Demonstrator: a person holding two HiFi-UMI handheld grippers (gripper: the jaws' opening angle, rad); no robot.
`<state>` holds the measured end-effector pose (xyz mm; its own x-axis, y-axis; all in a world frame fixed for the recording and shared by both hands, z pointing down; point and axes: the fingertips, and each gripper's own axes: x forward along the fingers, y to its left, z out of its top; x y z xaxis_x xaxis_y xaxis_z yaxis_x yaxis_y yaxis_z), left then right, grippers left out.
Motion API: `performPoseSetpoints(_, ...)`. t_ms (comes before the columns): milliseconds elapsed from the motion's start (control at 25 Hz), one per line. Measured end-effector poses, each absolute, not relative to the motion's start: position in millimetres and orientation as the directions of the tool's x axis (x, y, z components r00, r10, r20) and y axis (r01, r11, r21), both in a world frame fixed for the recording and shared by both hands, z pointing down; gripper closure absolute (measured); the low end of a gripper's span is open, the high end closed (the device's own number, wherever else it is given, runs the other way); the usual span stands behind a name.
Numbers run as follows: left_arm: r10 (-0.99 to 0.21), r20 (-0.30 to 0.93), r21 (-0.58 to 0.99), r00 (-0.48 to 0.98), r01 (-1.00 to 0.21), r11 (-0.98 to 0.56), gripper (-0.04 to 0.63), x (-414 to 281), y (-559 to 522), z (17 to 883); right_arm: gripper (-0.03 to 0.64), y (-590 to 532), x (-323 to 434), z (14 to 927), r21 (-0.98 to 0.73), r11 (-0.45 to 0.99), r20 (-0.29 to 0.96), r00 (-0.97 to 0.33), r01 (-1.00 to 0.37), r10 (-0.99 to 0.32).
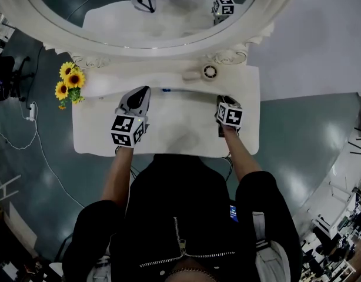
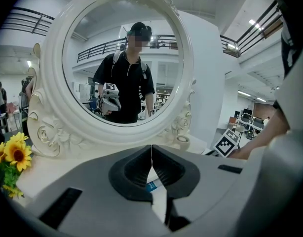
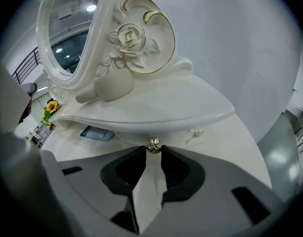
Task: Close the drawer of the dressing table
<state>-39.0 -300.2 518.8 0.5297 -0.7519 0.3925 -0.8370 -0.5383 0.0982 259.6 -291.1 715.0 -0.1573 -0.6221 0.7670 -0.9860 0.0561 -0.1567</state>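
Note:
The white dressing table [image 1: 169, 137] stands under an oval mirror [image 1: 145, 16]. In the right gripper view a small metal drawer knob [image 3: 152, 145] sits under the raised shelf [image 3: 156, 107], and my right gripper [image 3: 152, 150] is shut on it at the jaw tips. In the head view my right gripper [image 1: 223, 100] reaches toward the shelf's right part. The drawer front is mostly hidden beneath the shelf edge. My left gripper [image 1: 146, 90] hovers over the table's middle, its jaws meeting at the tips [image 2: 151, 154] with nothing between them.
Sunflowers [image 1: 70, 84] stand at the table's left end. A small round jar [image 1: 210, 72] rests on the shelf near the mirror base. A blue item [image 1: 166, 90] lies under the shelf edge. The person stands against the table's front edge.

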Motion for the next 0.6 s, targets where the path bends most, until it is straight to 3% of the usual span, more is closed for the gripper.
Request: performPoseSetpoints(600,-0.751,0.388,0.096,0.535,-0.833,-0.544,0.574,-39.9,-294.4,515.5,0.49,-288.5,259.7,712.0,-0.129,0.055,0.762,-0.135,-0.99,-0.634)
